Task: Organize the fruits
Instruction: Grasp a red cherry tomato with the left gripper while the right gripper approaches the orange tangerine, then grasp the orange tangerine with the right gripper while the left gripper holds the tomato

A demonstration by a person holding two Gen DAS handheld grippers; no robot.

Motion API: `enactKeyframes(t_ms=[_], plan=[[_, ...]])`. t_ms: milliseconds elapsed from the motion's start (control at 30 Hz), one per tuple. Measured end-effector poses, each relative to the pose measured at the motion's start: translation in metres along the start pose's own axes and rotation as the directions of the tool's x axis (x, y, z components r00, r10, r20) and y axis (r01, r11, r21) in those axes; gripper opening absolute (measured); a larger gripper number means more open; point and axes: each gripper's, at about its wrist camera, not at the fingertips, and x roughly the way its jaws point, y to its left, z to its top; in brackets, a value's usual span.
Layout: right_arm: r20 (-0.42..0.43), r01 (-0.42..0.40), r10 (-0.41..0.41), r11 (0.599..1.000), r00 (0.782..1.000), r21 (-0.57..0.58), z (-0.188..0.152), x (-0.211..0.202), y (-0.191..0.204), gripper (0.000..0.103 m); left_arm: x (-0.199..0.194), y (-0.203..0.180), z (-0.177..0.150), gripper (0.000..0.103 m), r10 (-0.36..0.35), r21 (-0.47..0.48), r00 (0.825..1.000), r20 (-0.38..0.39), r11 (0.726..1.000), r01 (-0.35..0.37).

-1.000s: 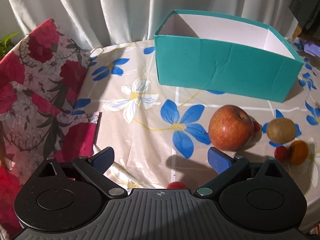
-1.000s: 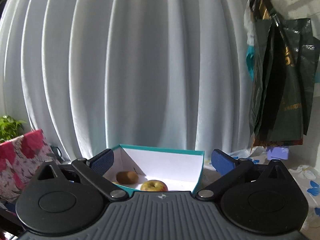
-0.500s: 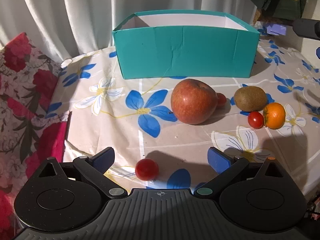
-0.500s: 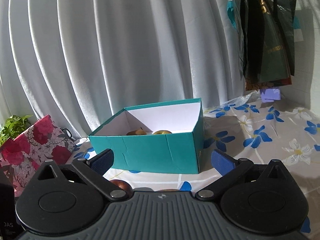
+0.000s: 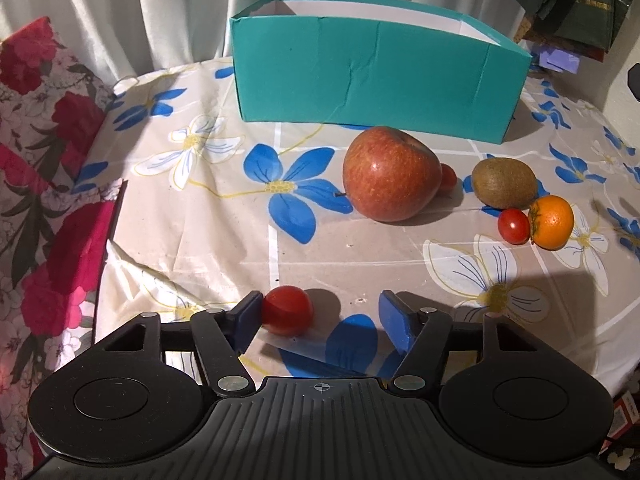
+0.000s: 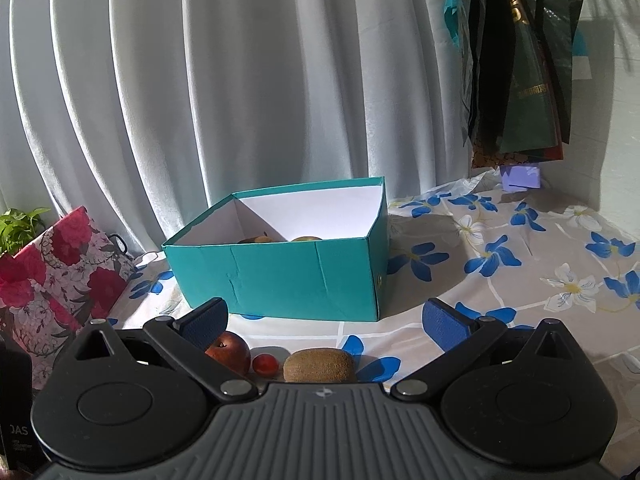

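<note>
One small round red cherry tomato (image 5: 287, 310) is sitting near the front edge of the flowered tablecloth (image 5: 224, 236), and it is lying between the jaws of the left gripper (image 5: 322, 320), but off to one side. It is touching the left blue pad (image 5: 246, 316), while the right blue pad (image 5: 394, 322) is standing apart from it with bare cloth in between. These jaws have just been closing and are now about half open, so they are not squeezing the tomato yet. It is round, so it has no long side to line up with.

Farther in, toward the middle of the cloth, the big red apple (image 5: 390, 174), the brown fuzzy kiwi (image 5: 504, 182) and the little orange (image 5: 551, 222) are waiting. Behind them, near the back edge, the teal cardboard box (image 5: 376, 88) is standing open.

The right gripper (image 6: 326, 320) is hanging wide open and empty, pointing toward the box, so I think the left hand is the nearer one for this tomato.
</note>
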Motion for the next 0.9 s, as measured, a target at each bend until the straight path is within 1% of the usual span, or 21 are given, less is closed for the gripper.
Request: enactKeyframes(t_ms=[300, 433, 500, 533, 567, 600, 667, 767, 833, 900], plan=[[-0.005, -0.005, 0.005, 1.000, 1.000, -0.020, 0.000, 0.000, 0.006, 0.103, -0.002, 0.007, 0.001, 0.054, -0.008, -0.021, 1.000, 0.006, 1.000, 0.008], [-0.007, -0.004, 0.004, 1.000, 1.000, -0.012, 0.001, 0.001, 0.006, 0.103, -0.002, 0.009, 0.001, 0.052, -0.013, -0.019, 1.000, 0.002, 1.000, 0.013], [-0.004, -0.002, 0.002, 1.000, 1.000, -0.013, 0.001, 0.002, 0.007, 0.103, -0.003, 0.010, 0.001, 0.047, -0.009, -0.021, 1.000, 0.003, 1.000, 0.009], [-0.004, -0.001, 0.001, 1.000, 1.000, -0.015, 0.001, 0.002, 0.008, 0.103, -0.003, 0.011, 0.001, 0.041, -0.008, -0.021, 1.000, 0.002, 1.000, 0.008], [-0.003, 0.000, 0.000, 1.000, 1.000, -0.017, 0.001, 0.002, 0.008, 0.103, -0.003, 0.012, 0.002, 0.032, -0.008, -0.022, 1.000, -0.002, 1.000, 0.008], [-0.003, 0.003, -0.003, 1.000, 1.000, -0.018, 0.001, 0.002, 0.009, 0.103, -0.003, 0.013, 0.002, 0.029, -0.012, -0.026, 1.000, -0.006, 1.000, 0.012], [-0.006, 0.011, -0.011, 1.000, 1.000, -0.022, 0.001, 0.004, 0.010, 0.103, -0.004, 0.015, 0.003, 0.028, -0.022, -0.042, 1.000, -0.014, 0.999, 0.021], [-0.018, 0.020, -0.020, 0.999, 1.000, -0.031, -0.001, 0.006, 0.011, 0.103, -0.008, 0.012, 0.006, 0.028, -0.014, -0.042, 1.000, -0.025, 0.999, 0.012], [-0.027, 0.027, -0.028, 0.998, 0.999, -0.048, -0.003, 0.007, 0.012, 0.103, -0.020, 0.010, 0.012, 0.028, -0.040, -0.043, 0.999, 0.003, 0.998, 0.040], [-0.033, 0.036, -0.039, 0.997, 0.999, -0.075, -0.008, 0.009, 0.015, 0.103, -0.034, 0.005, 0.020, 0.028, -0.043, -0.038, 0.998, 0.040, 0.998, 0.045]])
